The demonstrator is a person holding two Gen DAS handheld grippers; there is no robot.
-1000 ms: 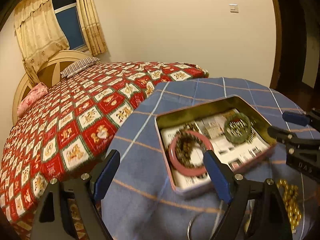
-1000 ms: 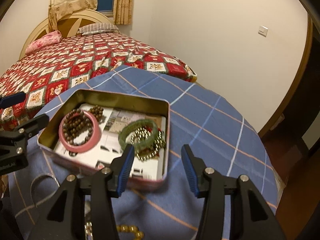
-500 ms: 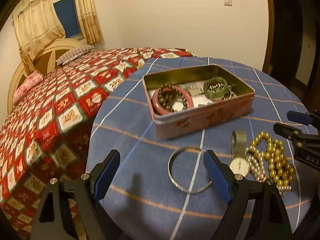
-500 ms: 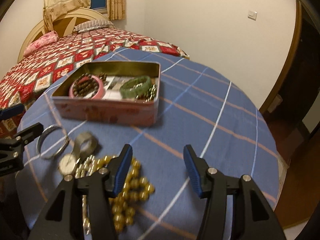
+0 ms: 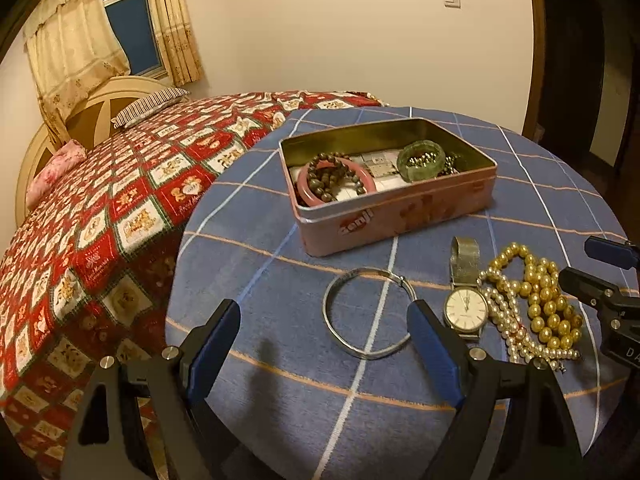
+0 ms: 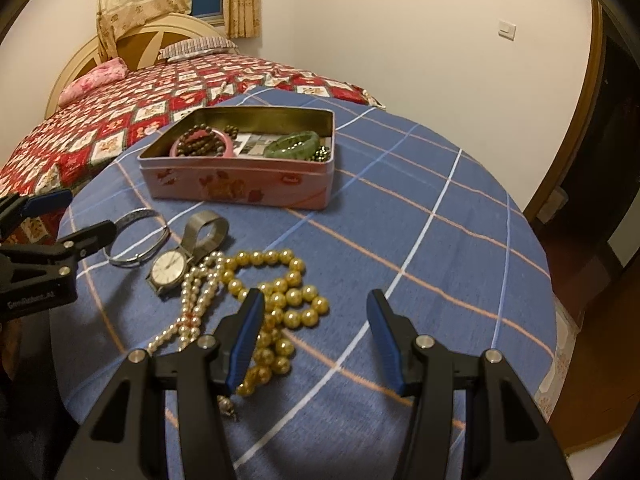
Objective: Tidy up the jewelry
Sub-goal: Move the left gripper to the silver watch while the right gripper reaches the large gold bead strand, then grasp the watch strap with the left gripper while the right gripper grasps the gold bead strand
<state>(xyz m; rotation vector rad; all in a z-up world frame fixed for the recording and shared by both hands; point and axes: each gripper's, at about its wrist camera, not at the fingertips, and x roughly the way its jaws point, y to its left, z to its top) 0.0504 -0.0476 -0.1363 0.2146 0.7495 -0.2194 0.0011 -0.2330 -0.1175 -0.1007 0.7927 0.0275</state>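
Observation:
A pink tin box (image 5: 400, 210) (image 6: 240, 186) stands open on the round table. It holds a pink bangle (image 5: 366, 174), brown beads (image 5: 332, 178) and a green bangle (image 5: 420, 156) (image 6: 294, 144). On the cloth in front of it lie a silver bangle (image 5: 366, 312) (image 6: 136, 238), a wristwatch (image 5: 466, 306) (image 6: 170, 270), white pearls (image 5: 508, 320) (image 6: 192, 300) and gold beads (image 5: 548, 300) (image 6: 280, 292). My left gripper (image 5: 324, 330) is open and empty, just short of the silver bangle. My right gripper (image 6: 316, 320) is open and empty, over the gold beads' right side.
The table has a blue checked cloth (image 5: 256, 264) (image 6: 440, 248). A bed with a red patterned quilt (image 5: 120, 200) (image 6: 160, 92) stands close behind and to the left. A dark doorway (image 6: 592, 160) is at the right, past the table's edge.
Both grippers have pulled back from over the tin toward the near side of the table. The loose jewelry in front of the tin has come into view. Both stay open.

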